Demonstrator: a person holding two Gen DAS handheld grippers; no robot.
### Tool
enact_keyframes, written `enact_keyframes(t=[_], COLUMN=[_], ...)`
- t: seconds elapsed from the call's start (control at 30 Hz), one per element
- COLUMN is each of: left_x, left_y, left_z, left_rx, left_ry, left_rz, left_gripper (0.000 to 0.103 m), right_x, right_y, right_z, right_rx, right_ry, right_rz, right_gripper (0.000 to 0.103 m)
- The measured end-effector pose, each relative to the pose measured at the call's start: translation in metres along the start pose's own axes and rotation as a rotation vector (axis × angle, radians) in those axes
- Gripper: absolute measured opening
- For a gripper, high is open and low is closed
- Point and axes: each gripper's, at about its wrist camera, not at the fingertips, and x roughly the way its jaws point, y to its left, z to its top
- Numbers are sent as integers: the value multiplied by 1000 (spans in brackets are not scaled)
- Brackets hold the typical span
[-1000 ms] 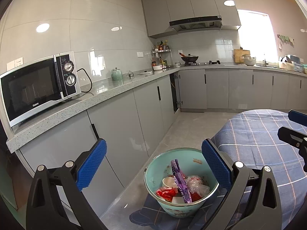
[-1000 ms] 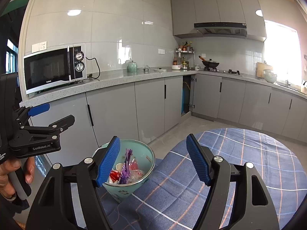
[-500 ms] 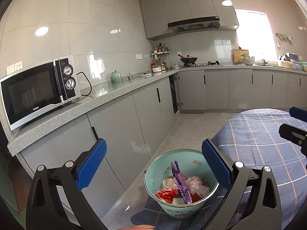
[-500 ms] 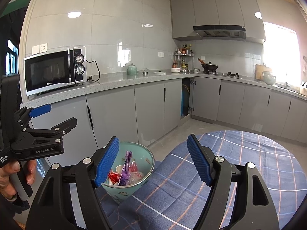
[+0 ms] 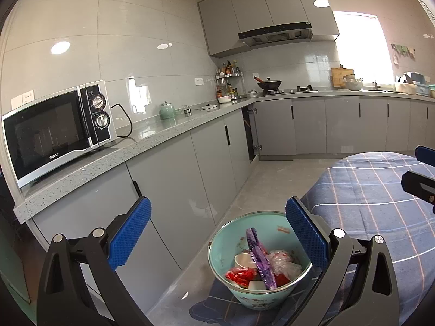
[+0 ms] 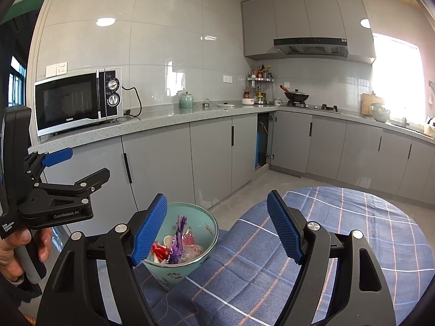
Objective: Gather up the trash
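Observation:
A light green bowl (image 5: 239, 233) stands at the near left edge of a round table with a blue checked cloth (image 5: 380, 198). It holds trash: a purple wrapper (image 5: 259, 260), red wrappers (image 5: 240, 275), a small white cup and clear plastic. My left gripper (image 5: 217, 233) is open and empty, raised above and behind the bowl. My right gripper (image 6: 217, 228) is open and empty, above the cloth (image 6: 339, 233) just right of the bowl (image 6: 209, 225). The left gripper also shows at the left of the right wrist view (image 6: 73, 165).
A grey counter (image 5: 141, 141) with a microwave (image 5: 57, 127) and a green teapot (image 5: 166, 110) runs along the left wall, cabinets below. A stove with a wok (image 5: 269, 84) sits at the far corner. Grey floor (image 5: 266, 174) lies between the cabinets and the table.
Both grippers have lifted and tilted slightly; the bowl sits a little lower in both views. Both stay open and empty. The trash in the bowl has not moved.

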Motion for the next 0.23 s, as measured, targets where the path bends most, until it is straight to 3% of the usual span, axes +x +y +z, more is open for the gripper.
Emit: enact_keyframes(t=[0.23], left_x=[-1], left_y=[0], left_z=[0], left_rx=[3], left_ry=[-2], left_rz=[-8], left_gripper=[98], right_x=[0], right_y=[0], right_z=[1], right_rx=[1], right_ry=[2], right_rz=[1], right_gripper=[75])
